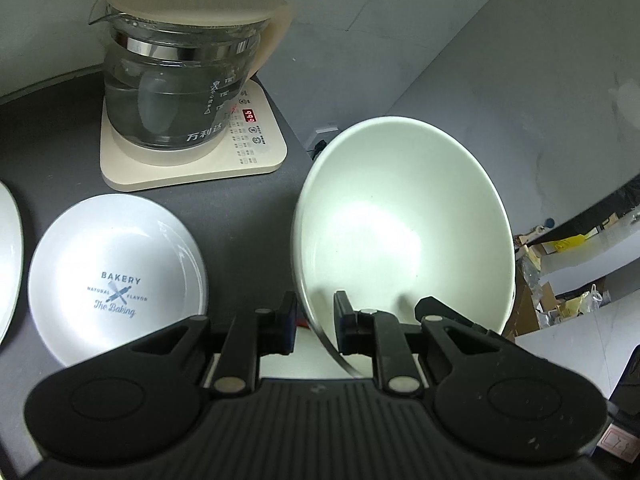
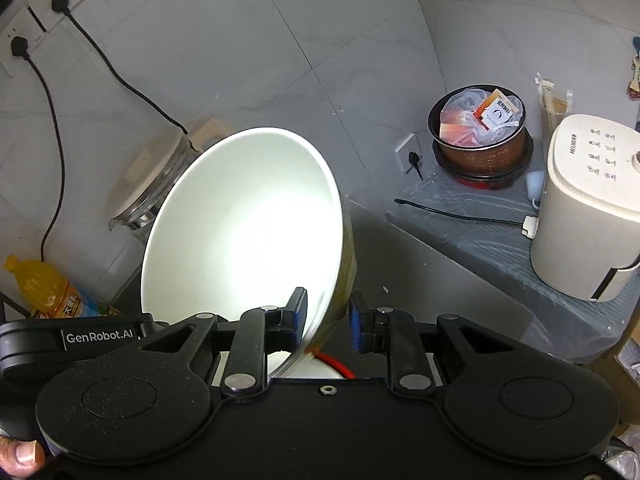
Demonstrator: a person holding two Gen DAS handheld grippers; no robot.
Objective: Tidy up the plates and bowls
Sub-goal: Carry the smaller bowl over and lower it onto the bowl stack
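Left gripper (image 1: 314, 324): narrow, pinched on the rim of a white bowl (image 1: 404, 232).
Right gripper (image 2: 328, 320): narrow, clamping the rim of a second white bowl (image 2: 244, 232).
Bowls: tilted, lifted off the counter — right of the bakery plate (image 1: 116, 276).
Handling: likely glazed ceramic — stiff, slick, breakable; grip the rim squarely.
Kettle (image 1: 180, 80): beyond the bakery plate.
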